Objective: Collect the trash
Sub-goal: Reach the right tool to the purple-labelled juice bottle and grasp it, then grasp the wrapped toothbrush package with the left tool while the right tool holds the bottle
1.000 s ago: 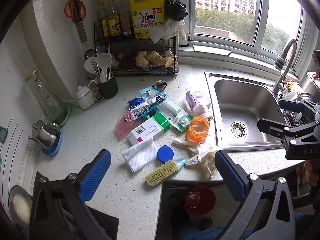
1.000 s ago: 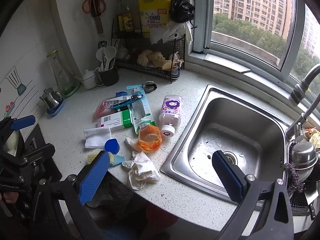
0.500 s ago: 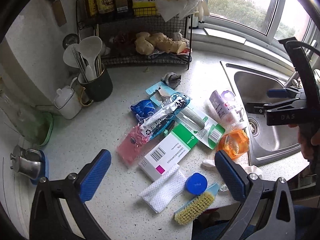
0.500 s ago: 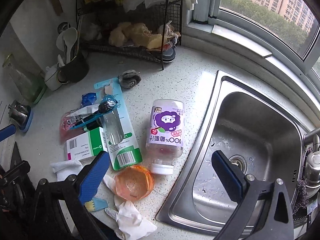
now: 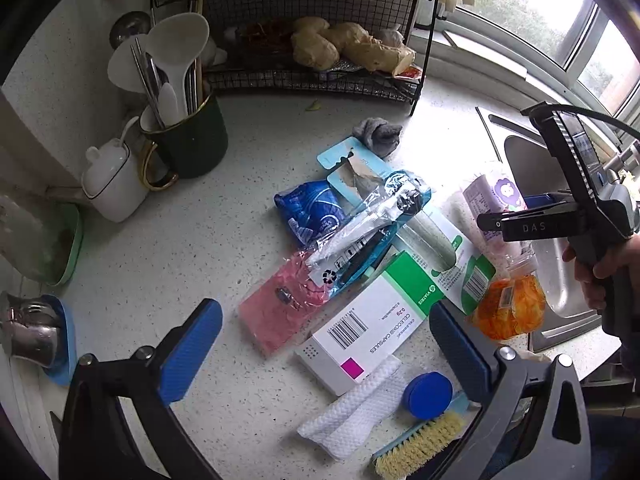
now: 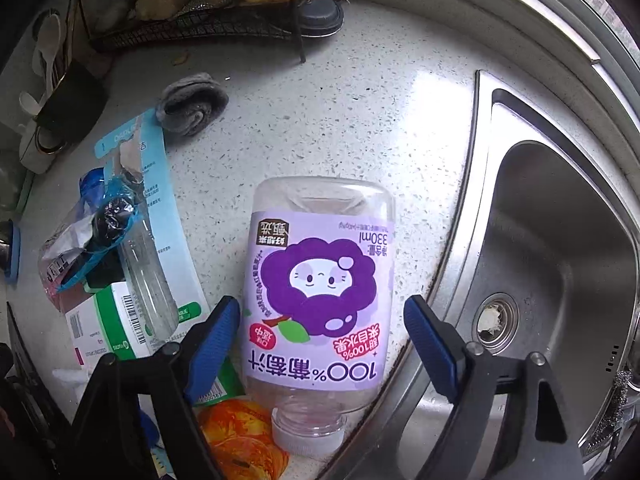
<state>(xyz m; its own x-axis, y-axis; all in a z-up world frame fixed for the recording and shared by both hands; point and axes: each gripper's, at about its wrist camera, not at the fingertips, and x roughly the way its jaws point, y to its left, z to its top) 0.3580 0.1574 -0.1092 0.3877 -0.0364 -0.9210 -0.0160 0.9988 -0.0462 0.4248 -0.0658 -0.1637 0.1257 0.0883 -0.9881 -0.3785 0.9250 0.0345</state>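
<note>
Right wrist, clear ribbed bottle (image 6: 320, 292) (purple label)

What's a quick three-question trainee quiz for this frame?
1. What lies between the fingers of the right tool? A) juice bottle B) scrub brush C) grey cloth
2. True or false: the juice bottle stands upright inside the sink.
3. What colour is the crumpled wrapper beside the bottle's cap?

Key
1. A. The right tool's jaws have just been closing, with the bottle between them and not yet clamped.
2. False. It lies on its side on the counter, beside the sink.
3. Orange.
</note>
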